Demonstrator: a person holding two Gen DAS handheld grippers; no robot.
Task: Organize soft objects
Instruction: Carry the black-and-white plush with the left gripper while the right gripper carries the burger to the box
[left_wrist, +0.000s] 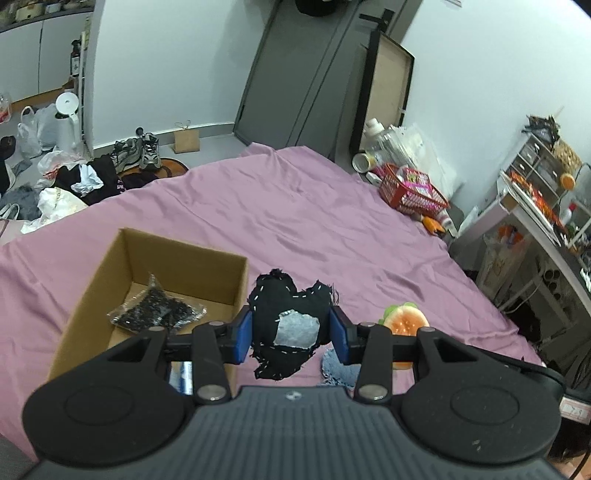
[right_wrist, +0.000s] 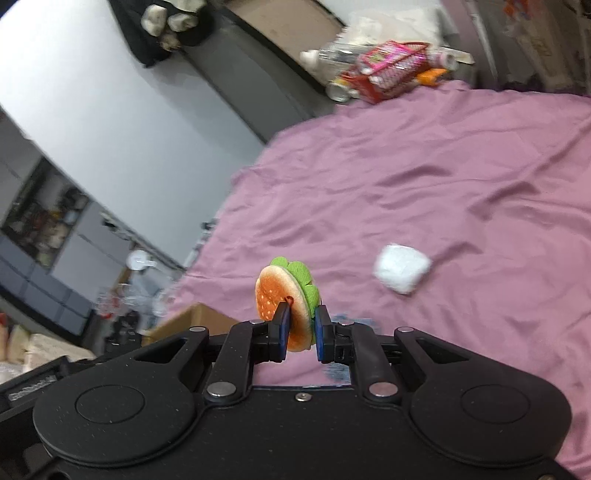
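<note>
While left gripper (left_wrist: 291, 334) clamps black stitched cloth (left_wrist: 286, 314) at 3 o'clock of cardboard box (left_wrist: 147, 258), right gripper (right_wrist: 300, 334) pinches burger plush (right_wrist: 284, 295); white bundle (right_wrist: 402, 267) at 2 o'clock on pink sheet (right_wrist: 424, 177).

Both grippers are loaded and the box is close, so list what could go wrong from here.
1. The left gripper holds the black fabric piece beside the cardboard box, not over it; released now, it would likely land on the bedsheet.
2. The right gripper pinches the burger plush only near its lower edge, so it may slip.
3. The white bundle could be forgotten.
</note>
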